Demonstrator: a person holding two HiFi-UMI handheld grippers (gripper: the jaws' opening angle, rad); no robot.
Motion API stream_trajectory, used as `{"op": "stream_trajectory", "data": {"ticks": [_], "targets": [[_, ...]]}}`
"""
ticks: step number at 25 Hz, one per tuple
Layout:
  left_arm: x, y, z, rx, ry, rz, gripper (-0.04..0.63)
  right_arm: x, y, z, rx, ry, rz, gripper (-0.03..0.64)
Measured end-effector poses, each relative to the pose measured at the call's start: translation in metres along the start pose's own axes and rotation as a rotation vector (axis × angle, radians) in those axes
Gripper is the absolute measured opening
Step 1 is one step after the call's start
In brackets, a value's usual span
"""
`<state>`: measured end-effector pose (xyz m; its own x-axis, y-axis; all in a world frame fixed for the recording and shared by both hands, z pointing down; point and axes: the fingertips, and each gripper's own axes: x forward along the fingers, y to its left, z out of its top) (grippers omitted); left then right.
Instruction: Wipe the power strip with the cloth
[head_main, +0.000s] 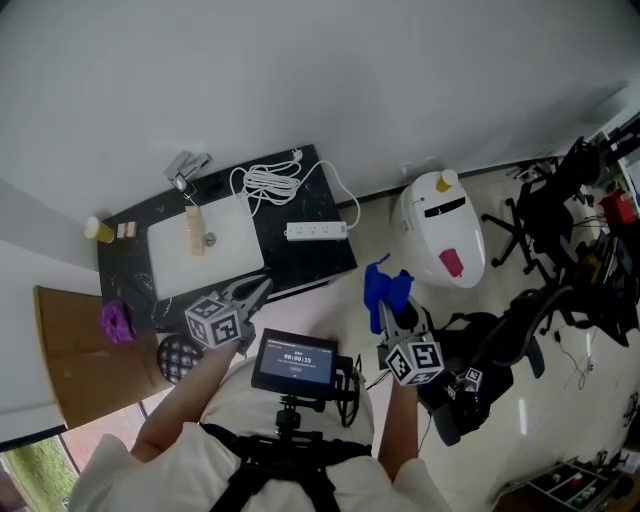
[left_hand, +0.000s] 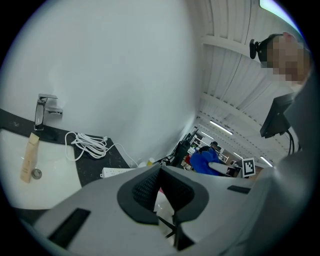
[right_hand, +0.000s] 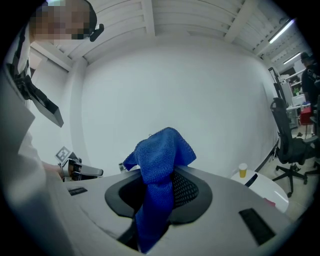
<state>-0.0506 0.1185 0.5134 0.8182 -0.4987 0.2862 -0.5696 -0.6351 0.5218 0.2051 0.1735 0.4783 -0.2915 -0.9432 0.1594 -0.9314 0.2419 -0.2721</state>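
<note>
The right gripper (head_main: 390, 308) pinches the cloth (head_main: 385, 283) well short of the strip (head_main: 316, 231), the left gripper (head_main: 255, 292) closed and empty, so next, I'd say, comes carrying it over.

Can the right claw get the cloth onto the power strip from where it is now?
Probably yes: the right claw, shut on the blue cloth, hangs beside the counter, and nothing covers the power strip.

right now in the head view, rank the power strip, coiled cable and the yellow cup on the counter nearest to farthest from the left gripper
1. power strip, right side of the counter, closest to the left gripper
2. coiled cable, back edge
3. yellow cup, far left corner
</note>
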Motion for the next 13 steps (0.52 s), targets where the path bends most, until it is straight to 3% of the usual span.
{"op": "stream_trajectory", "data": {"ticks": [13], "targets": [[0.012, -0.027, -0.024, -0.020, -0.011, 0.041, 0.009, -0.022, -0.026, 0.000, -0.001, 0.009, 0.046, 0.104]]}}
